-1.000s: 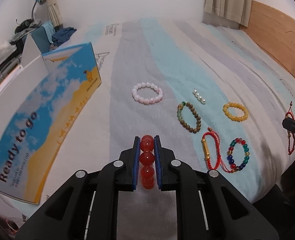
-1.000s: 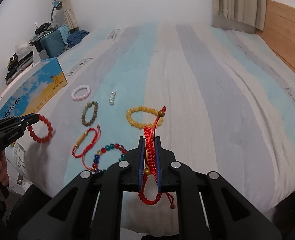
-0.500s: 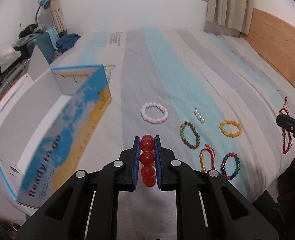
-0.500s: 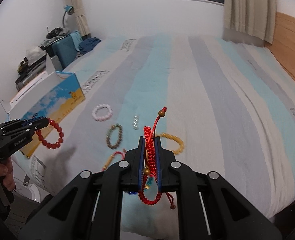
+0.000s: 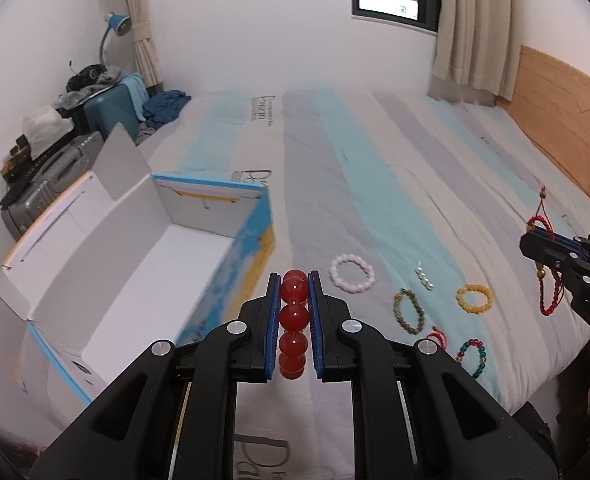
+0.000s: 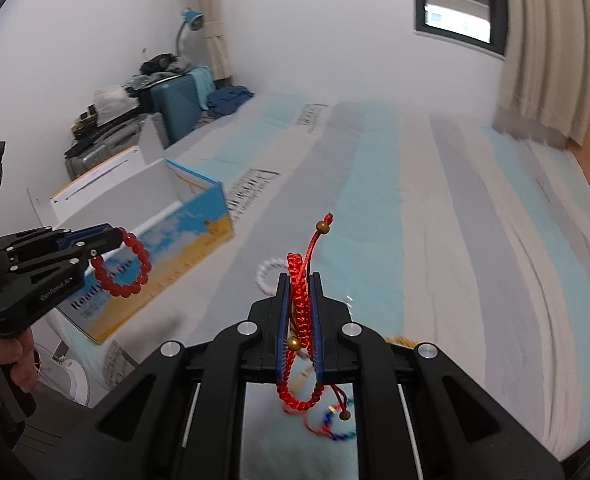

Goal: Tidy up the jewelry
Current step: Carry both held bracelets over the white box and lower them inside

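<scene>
My left gripper (image 5: 294,280) is shut on a red bead bracelet (image 5: 294,307), held above the bed near the open blue-and-white box (image 5: 135,272); the bracelet also shows in the right wrist view (image 6: 125,264). My right gripper (image 6: 299,280) is shut on a red cord bracelet (image 6: 299,292) with gold beads, seen at the right edge of the left wrist view (image 5: 547,276). On the bed lie a pink bead bracelet (image 5: 351,279), a brown-green one (image 5: 409,312), a yellow one (image 5: 474,298), a multicolour one (image 5: 473,354), another red cord bracelet (image 5: 437,336) and a short pearl strand (image 5: 423,282).
The box stands on the striped bed (image 5: 375,184) at its left edge, lid flap (image 5: 123,168) up. Suitcases (image 5: 47,176) and clutter stand beyond the box by the wall. A wooden headboard (image 5: 567,120) runs along the right.
Both grippers have risen and tilted up, so the bracelets on the bed look smaller. The left gripper has swung toward the box, whose open inside now shows. Both grips are unchanged.
</scene>
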`<state>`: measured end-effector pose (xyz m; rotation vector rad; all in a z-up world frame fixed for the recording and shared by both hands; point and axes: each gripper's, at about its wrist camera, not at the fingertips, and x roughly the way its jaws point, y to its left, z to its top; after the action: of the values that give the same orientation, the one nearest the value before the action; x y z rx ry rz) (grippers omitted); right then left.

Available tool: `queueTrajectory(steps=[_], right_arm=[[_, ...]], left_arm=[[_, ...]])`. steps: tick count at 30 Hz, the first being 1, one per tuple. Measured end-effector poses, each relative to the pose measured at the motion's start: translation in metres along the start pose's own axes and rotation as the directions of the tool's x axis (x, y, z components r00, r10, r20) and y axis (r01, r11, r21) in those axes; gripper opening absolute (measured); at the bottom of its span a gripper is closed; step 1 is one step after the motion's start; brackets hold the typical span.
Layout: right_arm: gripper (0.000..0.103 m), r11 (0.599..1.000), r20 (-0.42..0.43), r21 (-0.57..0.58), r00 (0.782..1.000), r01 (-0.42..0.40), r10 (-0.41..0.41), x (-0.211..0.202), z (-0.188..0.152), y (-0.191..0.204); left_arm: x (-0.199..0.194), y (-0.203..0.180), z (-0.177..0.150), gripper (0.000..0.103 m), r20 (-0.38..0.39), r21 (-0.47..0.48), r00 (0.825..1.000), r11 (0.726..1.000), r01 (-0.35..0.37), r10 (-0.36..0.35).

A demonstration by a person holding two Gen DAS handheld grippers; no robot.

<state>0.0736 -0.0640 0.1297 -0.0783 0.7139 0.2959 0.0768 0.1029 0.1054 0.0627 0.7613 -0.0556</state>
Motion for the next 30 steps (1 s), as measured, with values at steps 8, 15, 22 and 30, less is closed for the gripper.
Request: queueTrajectory(steps=[8,15,22,30], right_arm=[[0.009,0.993,0.014,-0.100,0.997,-0.068,0.070,0.021,0.044,0.074],[0.009,0.977,0.002,-0.174,0.992,-0.125,0.127,0.041,0.068,0.127],[0.009,0.948,-0.047,-0.245,0.979,-0.204,0.199,0.072,0.084,0.176],[0.009,0.894,-0.191,-0.284,0.934,-0.347,0.302,0.130,0.097,0.215]], left_arm=[[-0.022,0.052,0.016,0.013,0.021,-0.032,0.999,0.998,-0.046,0.046],[-0.029,0.103,0.024,0.013,0.017,-0.075,0.995,0.992,-0.099,0.100],[-0.020,0.144,0.023,0.013,-0.009,-0.111,0.993,0.987,-0.117,0.117],[0.018,0.183,0.009,0.013,-0.107,-0.167,0.991,0.981,-0.103,0.086]])
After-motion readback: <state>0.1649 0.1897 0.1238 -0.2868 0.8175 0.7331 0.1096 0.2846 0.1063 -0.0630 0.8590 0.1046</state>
